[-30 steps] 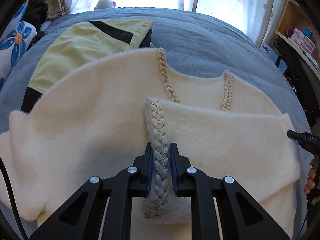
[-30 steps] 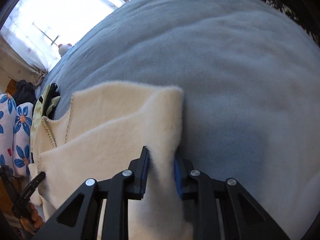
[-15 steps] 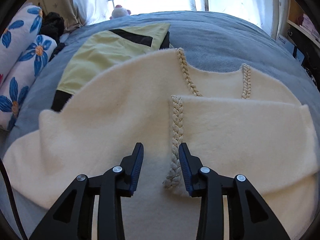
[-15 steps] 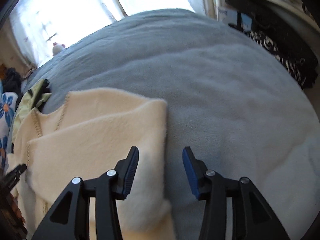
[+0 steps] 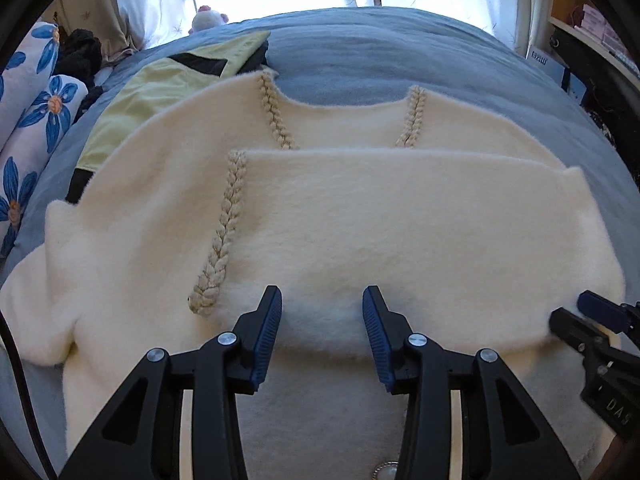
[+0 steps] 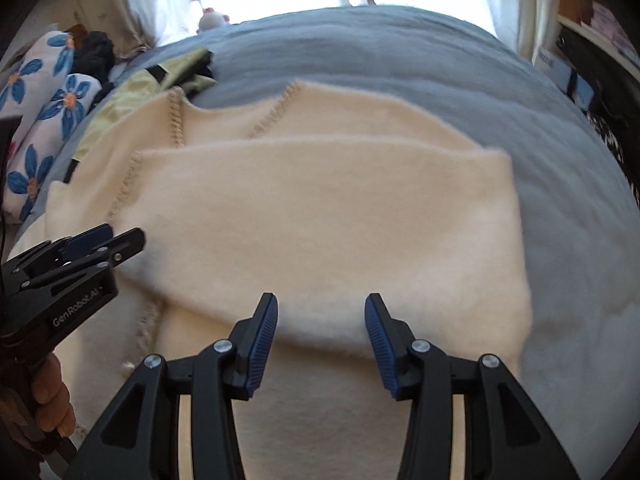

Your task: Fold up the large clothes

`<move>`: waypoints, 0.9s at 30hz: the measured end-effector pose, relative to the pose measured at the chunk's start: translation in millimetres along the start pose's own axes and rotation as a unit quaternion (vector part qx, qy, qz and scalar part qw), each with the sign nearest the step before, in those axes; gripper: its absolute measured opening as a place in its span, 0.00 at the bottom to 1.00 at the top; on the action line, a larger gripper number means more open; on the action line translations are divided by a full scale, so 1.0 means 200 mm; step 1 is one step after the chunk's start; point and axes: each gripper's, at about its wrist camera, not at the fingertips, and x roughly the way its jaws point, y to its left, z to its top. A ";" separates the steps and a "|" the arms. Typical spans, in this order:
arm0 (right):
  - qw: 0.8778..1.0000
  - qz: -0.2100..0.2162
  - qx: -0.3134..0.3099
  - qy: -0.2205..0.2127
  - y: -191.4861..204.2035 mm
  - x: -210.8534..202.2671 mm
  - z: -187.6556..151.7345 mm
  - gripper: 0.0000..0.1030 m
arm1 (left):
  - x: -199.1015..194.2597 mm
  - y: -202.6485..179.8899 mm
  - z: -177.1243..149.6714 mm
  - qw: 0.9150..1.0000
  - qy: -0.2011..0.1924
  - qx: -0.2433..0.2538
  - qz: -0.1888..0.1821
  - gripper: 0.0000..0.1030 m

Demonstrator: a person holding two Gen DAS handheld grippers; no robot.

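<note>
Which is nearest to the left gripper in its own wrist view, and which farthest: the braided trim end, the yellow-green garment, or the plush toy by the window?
From the left gripper:
1. Braided trim end, just left of the jaws, on the cream sweater.
2. Yellow-green garment, farther back, upper left on the bed.
3. Plush toy, farthest, at the window.

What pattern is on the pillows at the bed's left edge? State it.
Blue flowers on white pillows, clearest in the left wrist view.

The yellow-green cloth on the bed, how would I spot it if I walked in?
Start at the grey-blue bed cover, then find the big cream fuzzy garment spread over it. The yellow-green cloth lies partly under that garment's far left edge, near the blue-flowered pillows. It alone is smooth and pale green with black bands.
</note>
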 end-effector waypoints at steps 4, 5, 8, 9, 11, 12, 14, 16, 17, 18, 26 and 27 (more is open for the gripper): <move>0.998 -0.041 0.042 -0.014 -0.25 -0.02 -0.04 0.41 | 0.02 0.07 -0.03 1.000 -0.017 0.004 0.025 0.65; 0.998 -0.036 0.053 -0.016 -0.31 -0.04 -0.05 0.40 | 0.02 0.09 -0.04 1.000 -0.017 0.006 0.015 0.65; 0.997 -0.015 0.075 -0.014 -0.44 -0.06 -0.08 0.16 | 0.02 0.12 -0.04 1.000 -0.016 0.009 -0.001 0.65; 0.997 -0.012 0.079 -0.014 -0.45 -0.06 -0.09 0.15 | 0.02 0.11 -0.04 1.000 -0.016 0.011 0.001 0.65; 0.996 -0.015 0.083 -0.013 -0.45 -0.07 -0.10 0.16 | 0.02 0.11 -0.03 1.000 -0.015 0.011 0.004 0.65; 0.996 -0.020 0.083 -0.012 -0.43 -0.07 -0.09 0.17 | 0.02 0.11 -0.03 1.000 -0.013 0.009 0.004 0.65; 0.996 -0.034 0.078 -0.007 -0.40 -0.07 -0.09 0.19 | 0.02 0.11 -0.03 1.000 -0.008 0.002 0.003 0.65; 0.996 -0.036 0.079 -0.004 -0.38 -0.07 -0.07 0.23 | 0.00 0.12 -0.02 1.000 -0.002 -0.003 0.001 0.65; 0.996 -0.034 0.083 -0.002 -0.38 -0.08 -0.07 0.24 | -0.01 0.12 -0.03 1.000 -0.001 -0.004 0.003 0.65; 0.996 -0.032 0.088 -0.001 -0.38 -0.09 -0.07 0.24 | -0.02 0.12 -0.03 1.000 -0.001 -0.004 0.004 0.65; 0.994 -0.005 0.108 0.004 -0.34 -0.24 -0.13 0.24 | -0.20 0.16 -0.07 1.000 -0.010 -0.004 0.006 0.65; 0.994 -0.004 0.108 0.002 -0.33 -0.27 -0.13 0.24 | -0.22 0.16 -0.08 1.000 -0.011 -0.004 0.006 0.65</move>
